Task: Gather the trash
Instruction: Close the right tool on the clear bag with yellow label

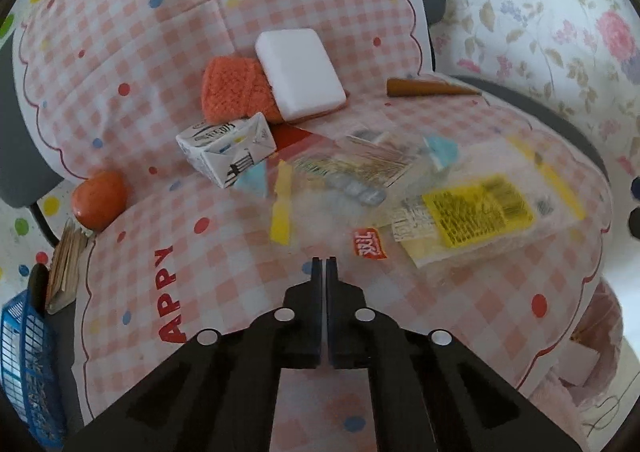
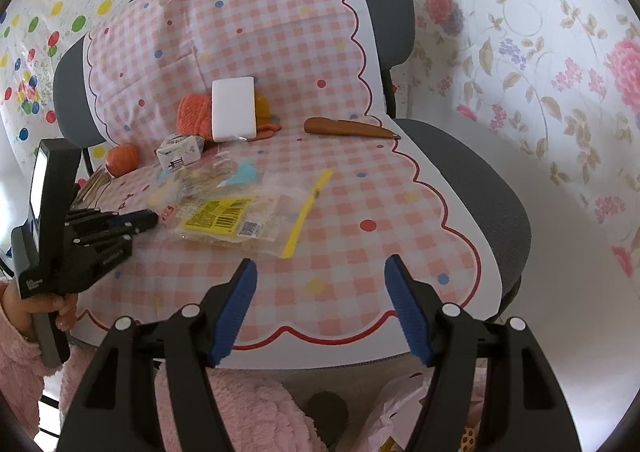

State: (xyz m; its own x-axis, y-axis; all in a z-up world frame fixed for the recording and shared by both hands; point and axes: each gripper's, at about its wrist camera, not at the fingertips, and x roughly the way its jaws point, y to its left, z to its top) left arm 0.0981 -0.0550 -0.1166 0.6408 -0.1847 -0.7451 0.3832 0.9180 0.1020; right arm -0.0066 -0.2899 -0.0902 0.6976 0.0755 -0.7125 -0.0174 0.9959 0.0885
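Trash lies on a chair seat covered by a pink checked cloth [image 1: 248, 276]. A clear plastic bag with a yellow label [image 1: 476, 208] [image 2: 236, 222] lies mid-seat, next to clear wrappers [image 1: 352, 168], a small red wrapper scrap [image 1: 369, 249] and a crushed white milk carton [image 1: 226, 148] [image 2: 179, 150]. My left gripper [image 1: 324, 261] is shut and empty, hovering just short of the red scrap; it shows in the right wrist view [image 2: 150, 218] beside the bag. My right gripper [image 2: 320, 272] is open and empty above the seat's front edge.
A white sponge block [image 1: 300, 74] leans on an orange knitted cloth [image 1: 236, 88] at the backrest. An orange ball [image 1: 100, 198] sits at the seat's left, a brown-handled knife [image 2: 348, 128] at the back right. A blue basket [image 1: 24, 364] is at far left. A white bag [image 2: 400, 412] lies below.
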